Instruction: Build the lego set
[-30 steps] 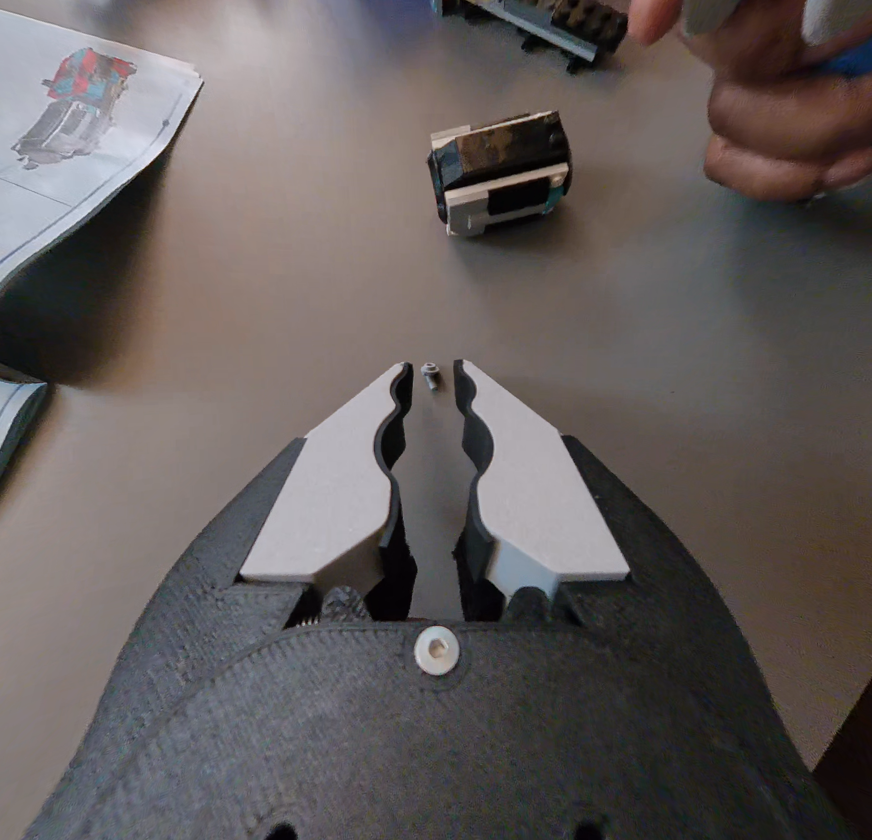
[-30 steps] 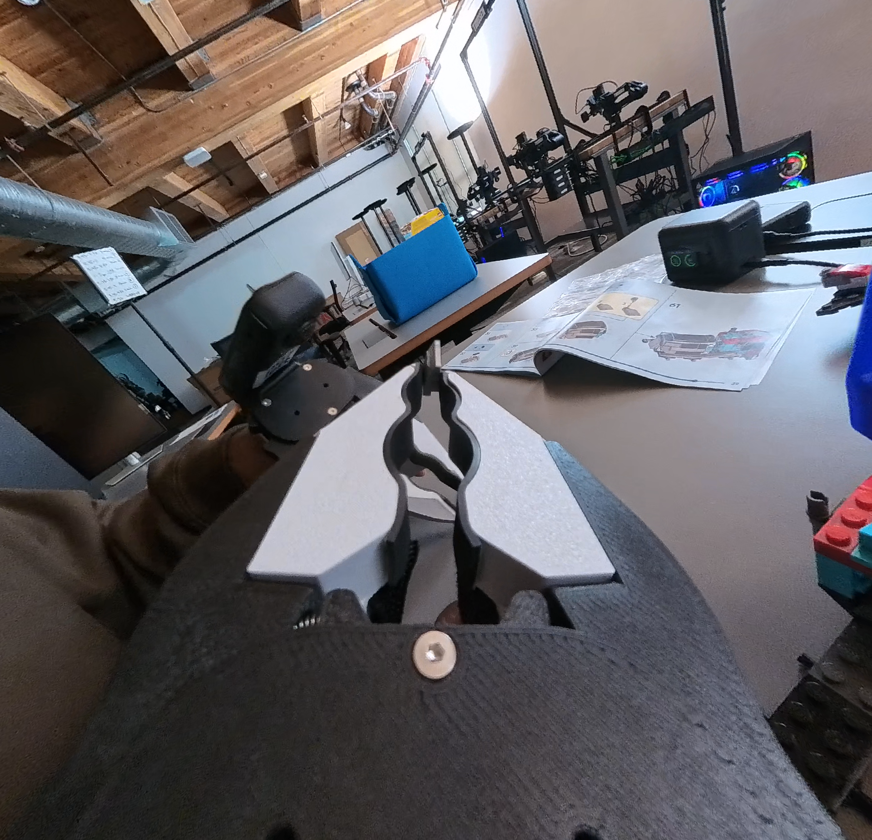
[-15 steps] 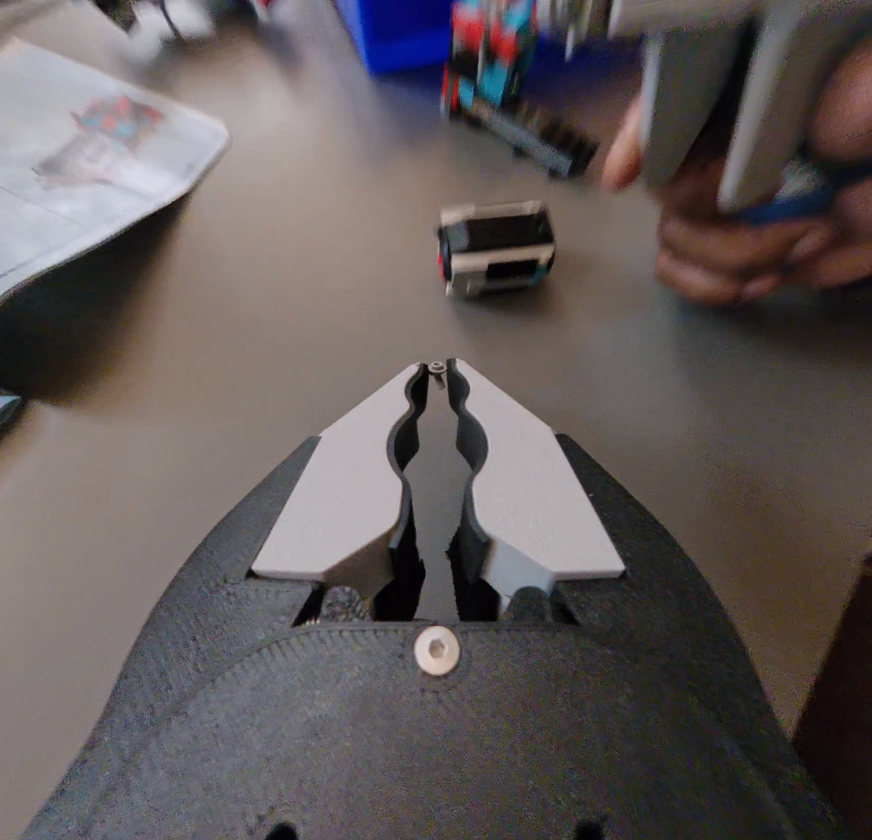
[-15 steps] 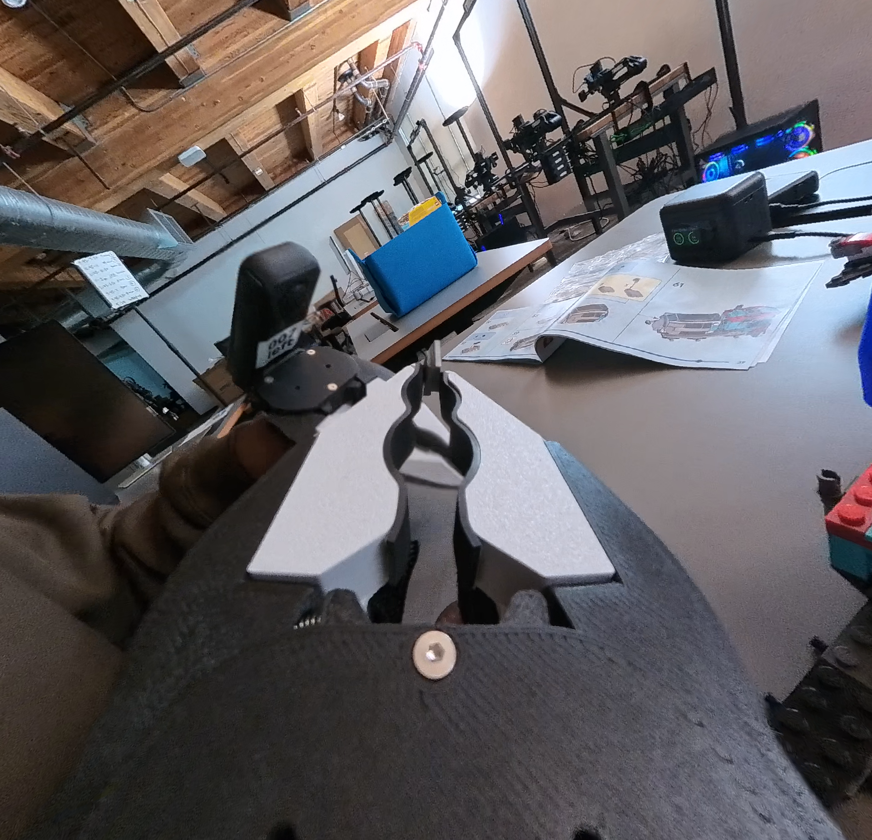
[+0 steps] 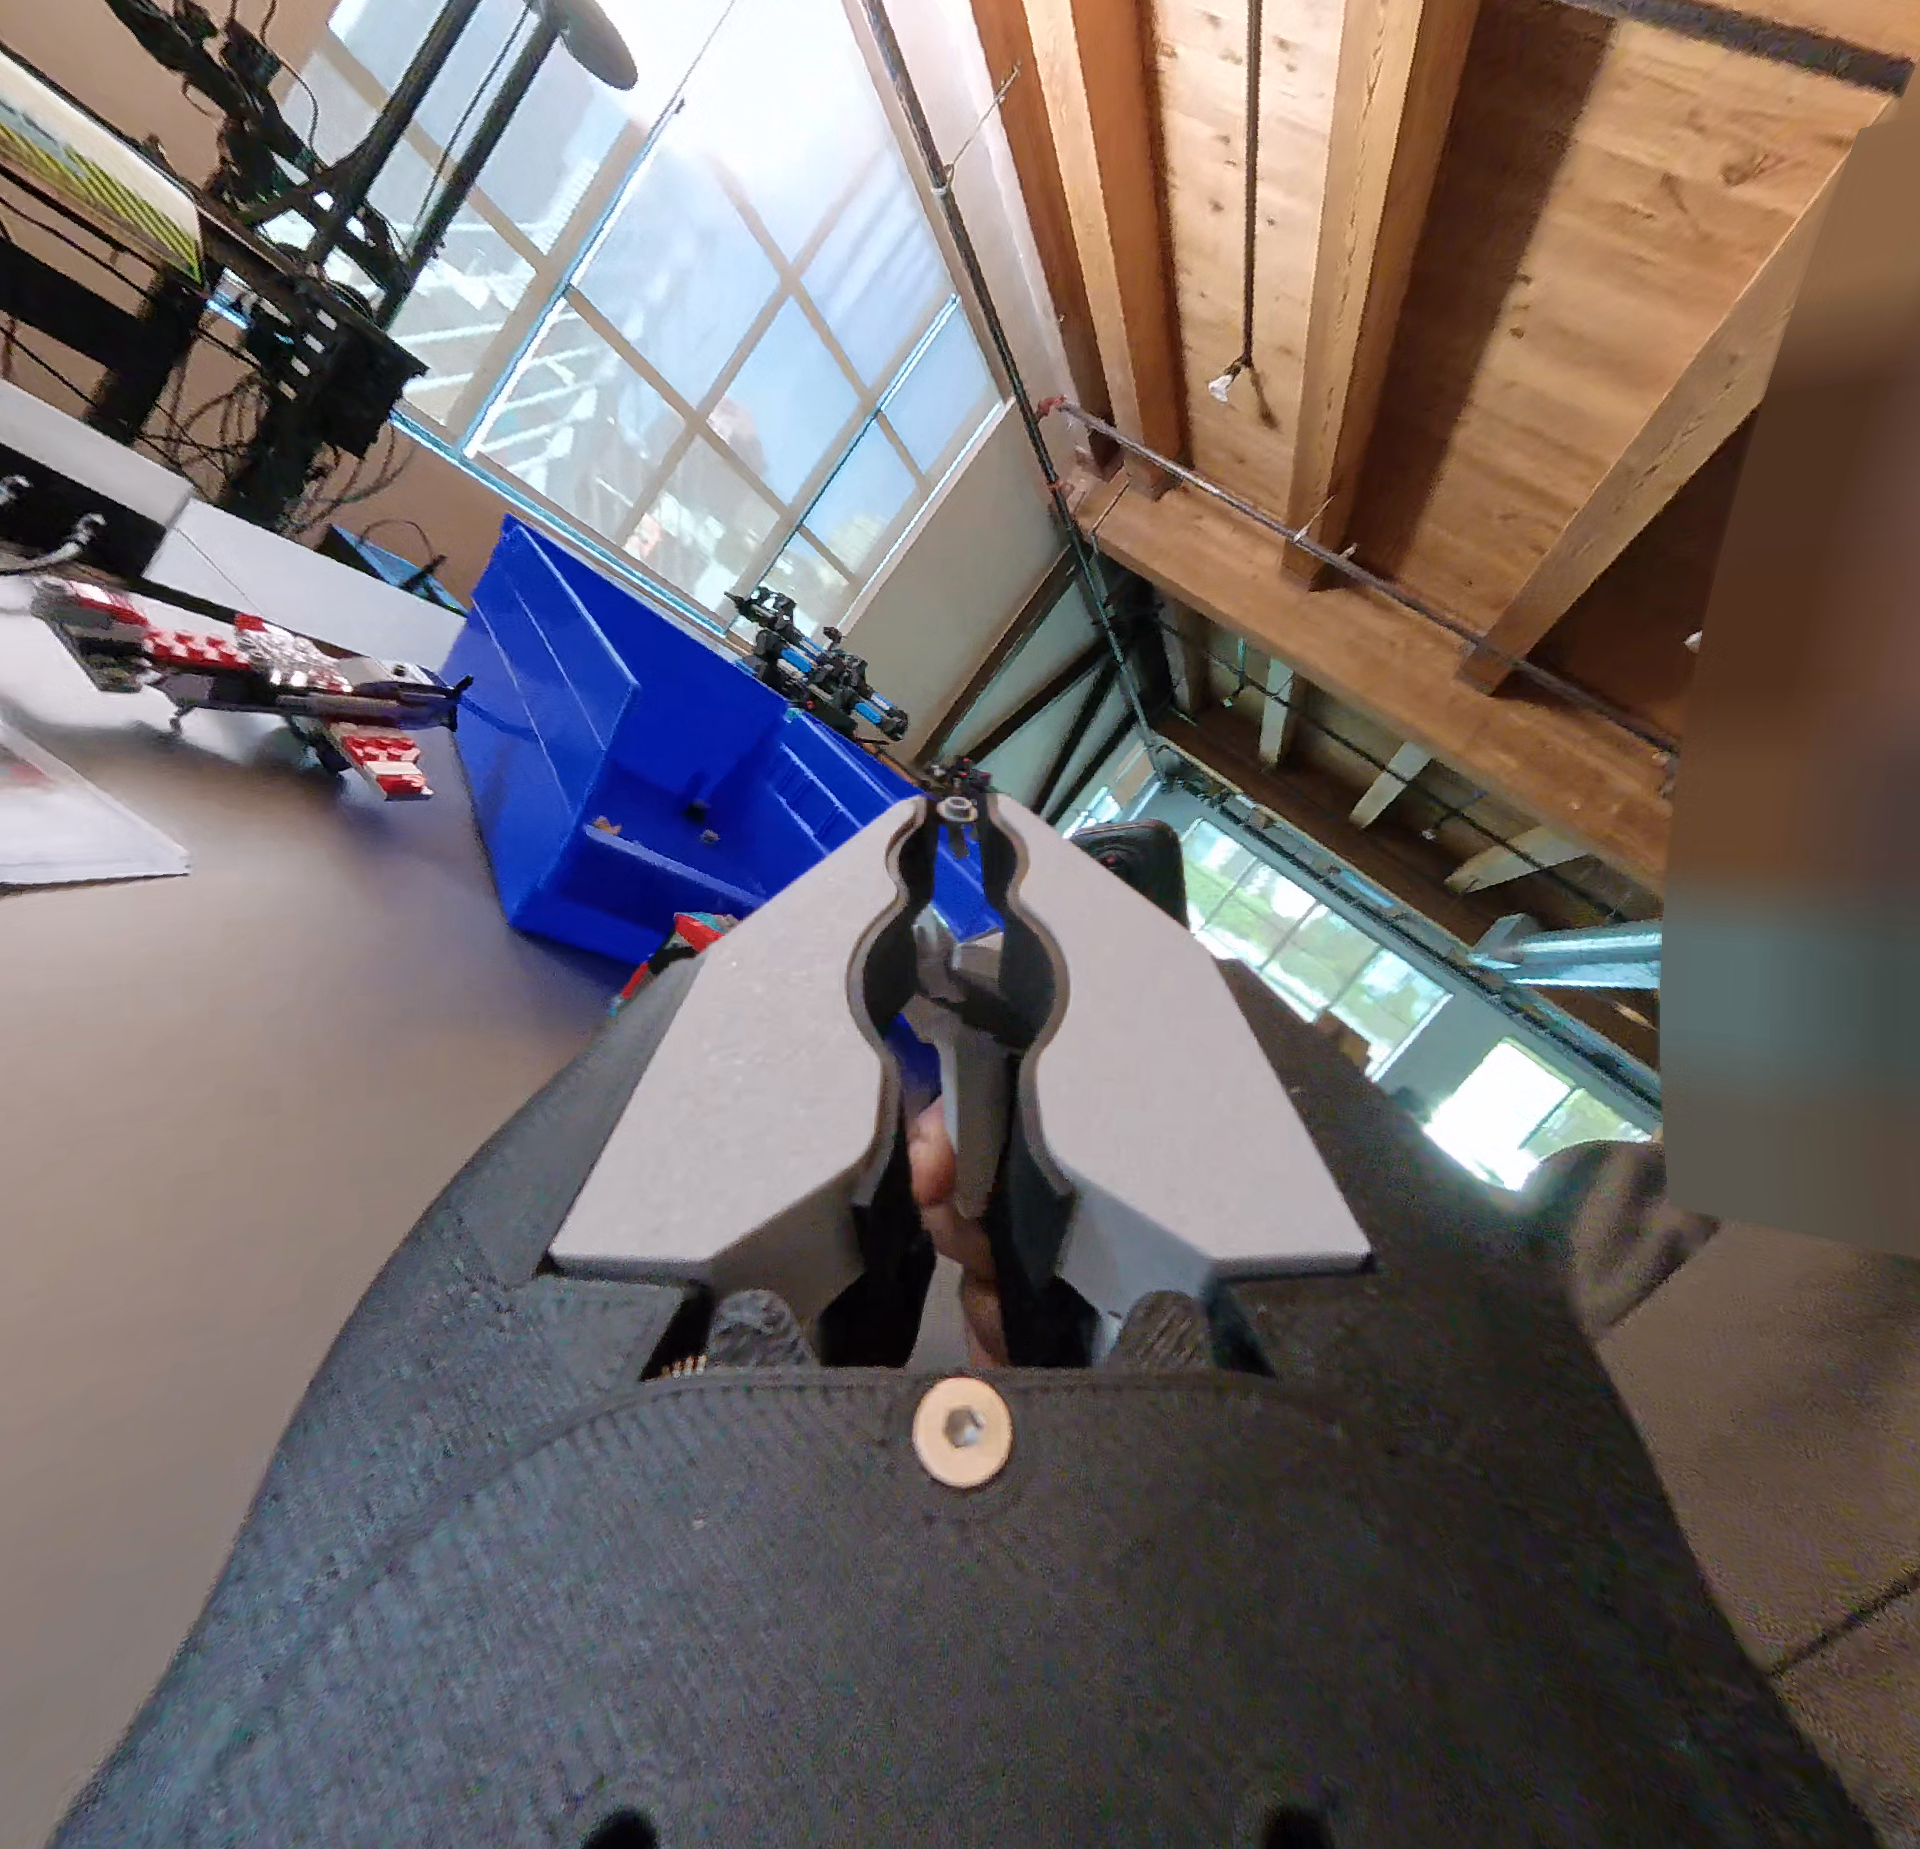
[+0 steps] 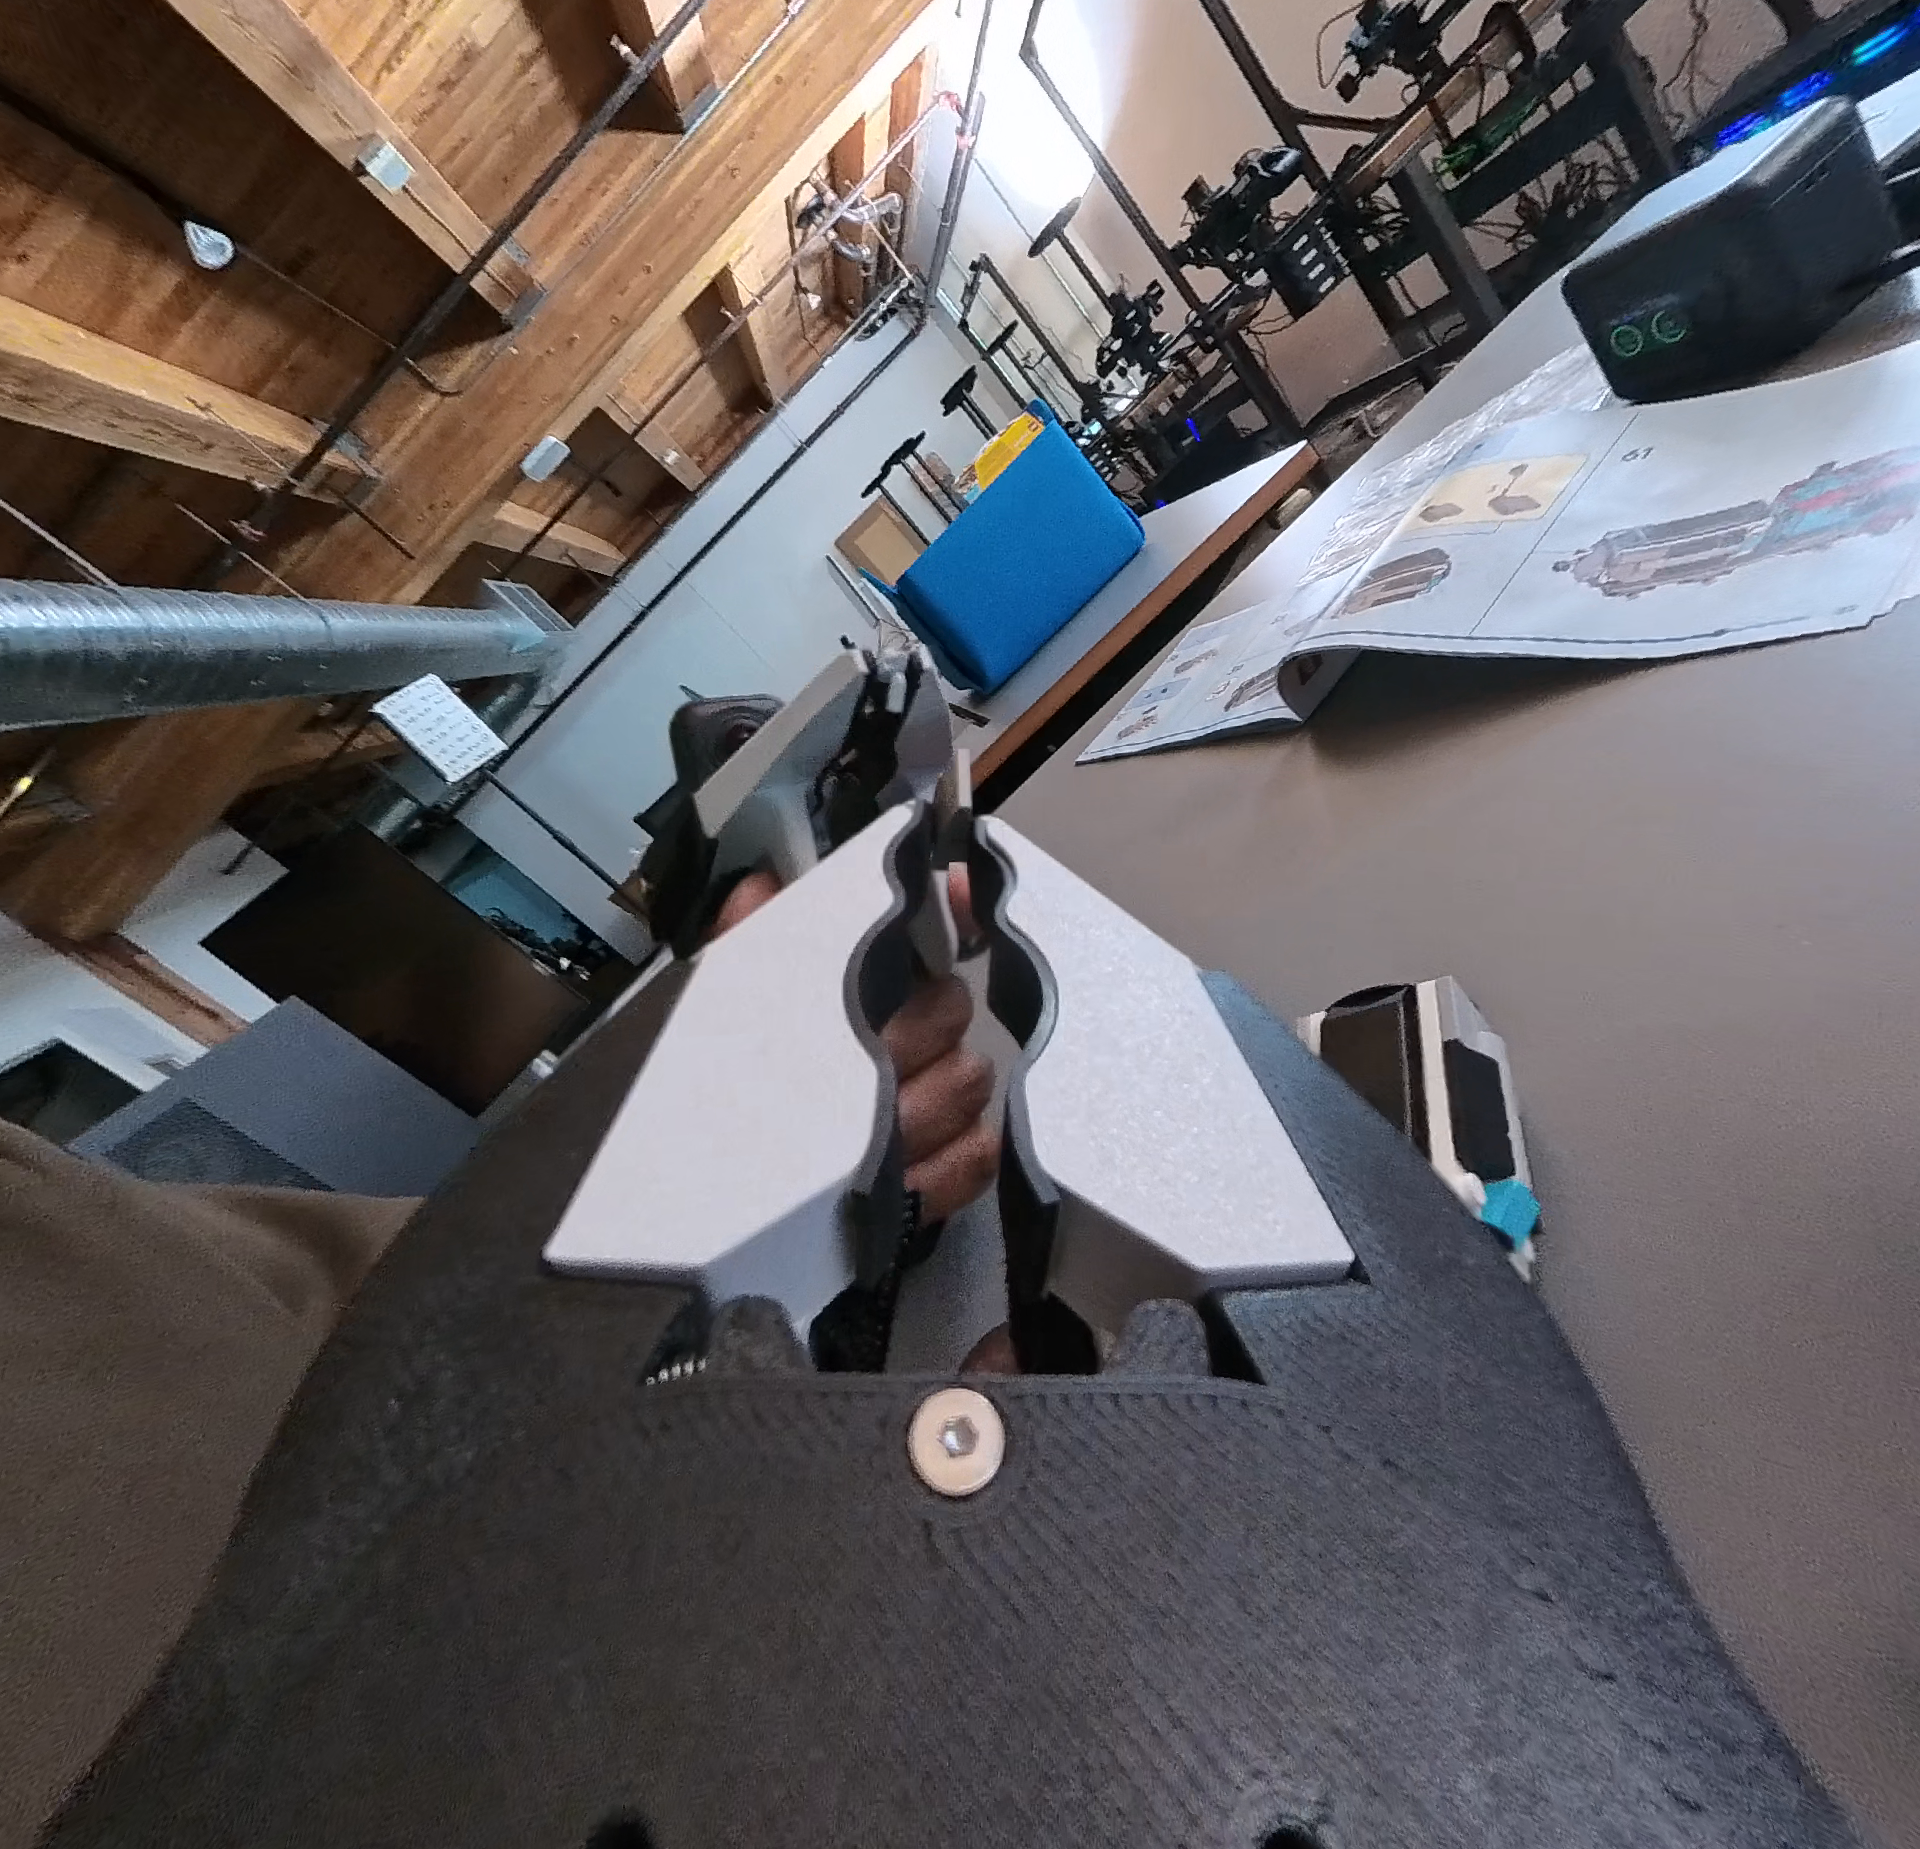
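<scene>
My left gripper [image 5: 956, 828] is raised off the table and tilted up. It is shut on a small grey pin piece [image 5: 956, 810] pinched at its very tips. My right gripper [image 6: 951, 849] is shut on a thin flat grey piece [image 6: 958, 791] that sticks out past its tips, edge-on. The left gripper also shows in the right wrist view [image 6: 883, 682], just beyond and left of the flat piece, with the small pin at its tips. The two grippers face each other, tips close together above the brown table [image 6: 1558, 864].
A blue bin [image 5: 623, 760] stands on the table, with a red and white brick model [image 5: 312, 687] to its left. An open instruction booklet [image 6: 1558, 542] and a black box [image 6: 1745, 251] lie farther off. A black and white brick block [image 6: 1444, 1093] sits by my right gripper. The tips of both grippers are at nearly the same place.
My left gripper closed on the small grey pin on the table, then lifted it and swung up to face the right gripper. The right gripper kept its hold on the flat piece.
</scene>
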A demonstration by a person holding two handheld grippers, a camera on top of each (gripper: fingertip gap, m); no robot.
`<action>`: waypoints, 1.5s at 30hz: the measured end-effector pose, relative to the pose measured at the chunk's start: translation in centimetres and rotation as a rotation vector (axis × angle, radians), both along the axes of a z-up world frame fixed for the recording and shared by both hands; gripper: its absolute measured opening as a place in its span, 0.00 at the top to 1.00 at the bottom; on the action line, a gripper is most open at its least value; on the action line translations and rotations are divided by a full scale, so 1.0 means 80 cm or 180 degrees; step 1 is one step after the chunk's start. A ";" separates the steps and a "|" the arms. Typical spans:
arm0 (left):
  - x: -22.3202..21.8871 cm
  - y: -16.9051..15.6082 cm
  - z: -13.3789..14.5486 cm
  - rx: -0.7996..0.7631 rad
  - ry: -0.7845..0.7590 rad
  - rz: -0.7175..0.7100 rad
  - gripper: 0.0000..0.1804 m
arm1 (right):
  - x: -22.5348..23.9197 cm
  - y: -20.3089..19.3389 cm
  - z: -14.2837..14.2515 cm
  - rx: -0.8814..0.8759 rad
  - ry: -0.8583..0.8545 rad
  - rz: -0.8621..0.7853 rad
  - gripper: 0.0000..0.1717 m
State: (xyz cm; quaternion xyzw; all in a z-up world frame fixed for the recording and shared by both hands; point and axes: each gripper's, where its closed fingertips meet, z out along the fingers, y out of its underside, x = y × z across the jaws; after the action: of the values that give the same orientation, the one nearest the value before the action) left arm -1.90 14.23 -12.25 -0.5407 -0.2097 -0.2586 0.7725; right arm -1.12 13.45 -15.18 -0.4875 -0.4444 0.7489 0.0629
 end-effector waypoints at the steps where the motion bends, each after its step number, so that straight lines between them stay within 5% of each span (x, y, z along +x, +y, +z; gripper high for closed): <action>1: 0.000 0.001 -0.001 -0.0035 0.0074 0.0058 0.96 | 0.000 0.000 0.001 -0.0034 -0.0003 0.0009 0.97; 14: 0.007 0.007 -0.007 -0.0428 0.1031 0.0664 0.96 | 0.003 -0.001 0.008 -0.0371 -0.0026 0.0155 0.96; 37: 0.009 0.003 -0.003 -0.0379 0.1192 0.0708 0.96 | 0.002 0.008 0.013 -0.0431 0.0000 0.0086 0.96; 45: 0.013 -0.006 -0.005 -0.0579 0.2025 0.0759 0.96 | 0.002 0.010 0.013 -0.0463 -0.0030 0.0088 0.97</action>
State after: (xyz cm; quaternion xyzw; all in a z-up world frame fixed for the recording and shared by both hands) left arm -0.83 13.77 -12.66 -0.6325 -0.0422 0.0346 0.7726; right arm -0.97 14.23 -14.14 -0.4881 -0.3959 0.7777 0.0149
